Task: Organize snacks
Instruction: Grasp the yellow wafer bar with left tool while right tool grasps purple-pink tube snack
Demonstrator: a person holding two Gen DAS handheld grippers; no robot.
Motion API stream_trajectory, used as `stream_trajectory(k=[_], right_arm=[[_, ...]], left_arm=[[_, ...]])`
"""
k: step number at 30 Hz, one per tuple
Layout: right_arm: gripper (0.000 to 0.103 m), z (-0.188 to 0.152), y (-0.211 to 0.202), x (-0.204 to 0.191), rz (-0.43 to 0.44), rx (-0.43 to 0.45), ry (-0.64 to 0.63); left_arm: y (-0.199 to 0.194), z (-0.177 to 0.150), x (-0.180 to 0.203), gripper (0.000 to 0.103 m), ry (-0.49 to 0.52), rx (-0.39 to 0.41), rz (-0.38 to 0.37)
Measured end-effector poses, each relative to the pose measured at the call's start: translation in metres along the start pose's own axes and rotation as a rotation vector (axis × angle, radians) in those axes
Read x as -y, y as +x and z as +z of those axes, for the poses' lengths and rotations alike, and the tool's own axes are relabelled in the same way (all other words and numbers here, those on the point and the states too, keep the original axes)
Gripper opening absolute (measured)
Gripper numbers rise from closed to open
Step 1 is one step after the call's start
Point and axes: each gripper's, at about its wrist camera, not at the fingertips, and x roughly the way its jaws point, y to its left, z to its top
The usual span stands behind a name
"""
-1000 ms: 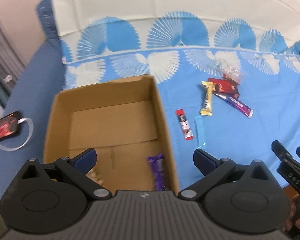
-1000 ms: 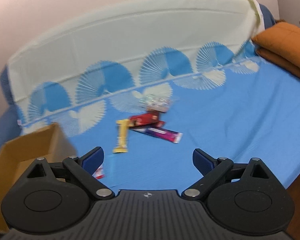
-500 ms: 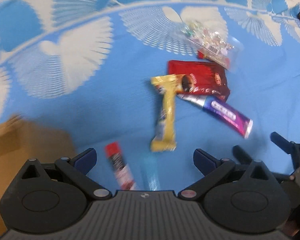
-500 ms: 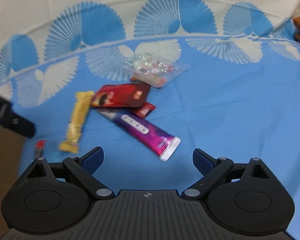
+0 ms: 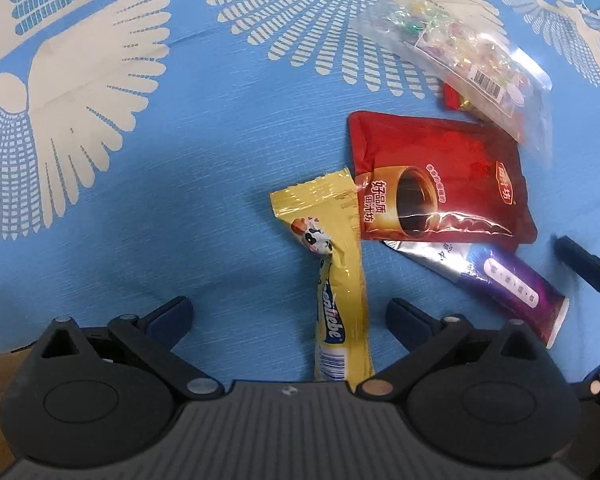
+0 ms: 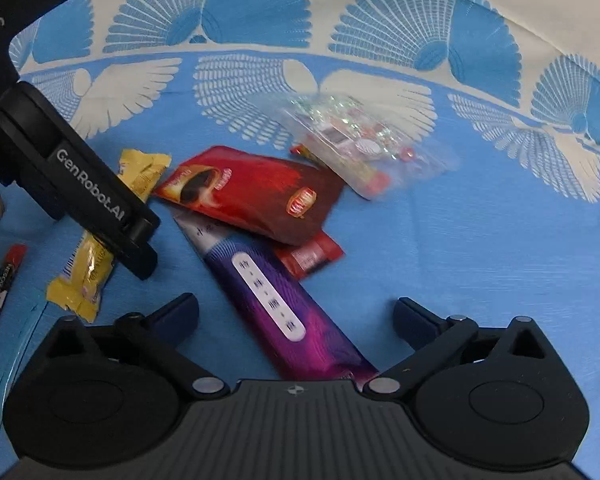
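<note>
Grippers hovering wide open, gripping nothing: left gripper straddling yellow stick; right gripper straddling purple bar; risking dragging overlapping red pouch along.

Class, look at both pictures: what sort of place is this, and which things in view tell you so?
Probably a bedroom, on a bed or a cloth-covered sofa. The snacks lie on a soft blue sheet printed with white fans, not on a hard tabletop; a red packet and a purple bar rest on its slightly creased fabric.
</note>
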Motion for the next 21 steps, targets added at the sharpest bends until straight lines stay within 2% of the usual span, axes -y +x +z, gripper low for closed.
stream_trajectory(k=[5, 6, 8, 9, 10, 11, 13, 16, 21], right_arm=[[0.102, 0.0, 0.0, -0.001, -0.001, 0.006, 0.0], [0.096, 0.0, -0.001, -0.001, 0.003, 0.009, -0.004], [0.068, -0.002, -0.007, -0.004, 0.028, 0.028, -0.025], [0.048, -0.003, -0.011, -0.007, 0.052, 0.041, -0.04], [0.04, -0.004, -0.014, -0.01, 0.063, 0.042, -0.052], [0.037, -0.006, -0.016, -0.013, 0.063, 0.045, -0.069], [0.025, -0.01, -0.022, -0.022, 0.049, 0.048, -0.107], [0.023, -0.012, -0.035, -0.024, 0.033, 0.028, -0.046], [0.022, -0.016, -0.078, -0.016, 0.021, 0.056, 0.105]], left_arm=[[0.001, 0.004, 0.001, 0.103, -0.008, -0.017, 0.007], [0.001, 0.003, 0.004, 0.102, -0.007, -0.013, 0.022], [-0.008, 0.004, 0.011, 0.085, 0.018, 0.029, 0.041], [-0.016, 0.004, 0.015, 0.056, 0.022, 0.054, 0.033], [-0.022, 0.003, 0.015, 0.021, 0.012, 0.068, 0.038], [-0.028, 0.002, 0.015, 0.017, -0.009, 0.07, 0.055], [-0.034, 0.0, 0.011, 0.015, -0.037, 0.068, 0.056], [-0.052, -0.012, 0.002, 0.014, -0.052, 0.088, 0.036], [-0.101, -0.037, -0.01, 0.014, -0.088, 0.14, -0.047]])
